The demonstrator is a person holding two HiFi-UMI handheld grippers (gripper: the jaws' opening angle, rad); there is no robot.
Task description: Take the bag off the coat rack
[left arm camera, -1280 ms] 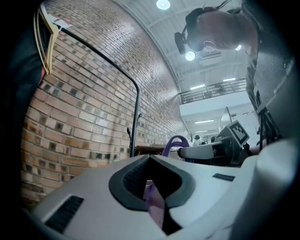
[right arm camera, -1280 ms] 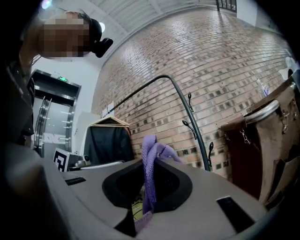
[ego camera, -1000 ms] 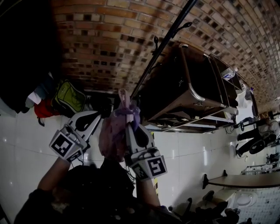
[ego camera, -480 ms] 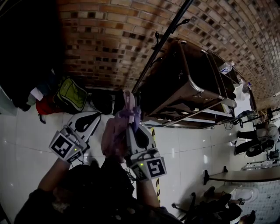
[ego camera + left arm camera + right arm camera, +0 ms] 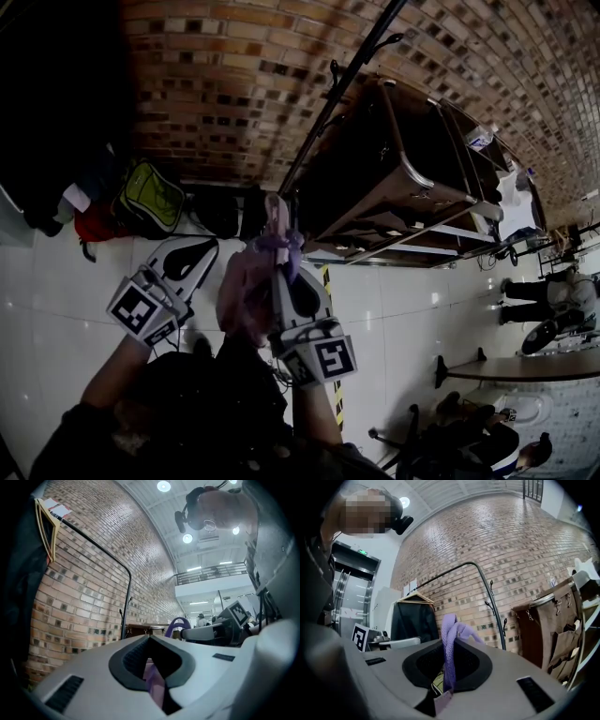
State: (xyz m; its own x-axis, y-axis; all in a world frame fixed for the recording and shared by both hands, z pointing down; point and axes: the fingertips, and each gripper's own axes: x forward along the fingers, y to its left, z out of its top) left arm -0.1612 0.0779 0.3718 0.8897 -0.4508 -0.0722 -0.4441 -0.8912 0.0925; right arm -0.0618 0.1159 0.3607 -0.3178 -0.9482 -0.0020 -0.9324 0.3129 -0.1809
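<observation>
A pink bag (image 5: 242, 286) with a purple woven strap (image 5: 277, 225) hangs between my two grippers, away from the black coat rack pole (image 5: 345, 89). My right gripper (image 5: 283, 274) is shut on the strap (image 5: 449, 653), which loops up out of its jaws. My left gripper (image 5: 208, 253) sits at the bag's left side. In the left gripper view, pink-purple fabric (image 5: 155, 686) is pinched between its closed jaws. The rack's curved top bar and hooks (image 5: 491, 597) stand against the brick wall, with nothing of the bag on them.
A brown canvas cart on a metal frame (image 5: 403, 178) stands right of the rack. A green backpack (image 5: 150, 199) and a red bag (image 5: 89, 230) lie by the wall. A dark coat on a wooden hanger (image 5: 415, 620) hangs nearby. A person (image 5: 553, 300) and a table (image 5: 525, 384) are at far right.
Both grippers keep their hold on the bag in nearly the same place. The background has slid slightly as the head camera turned.
</observation>
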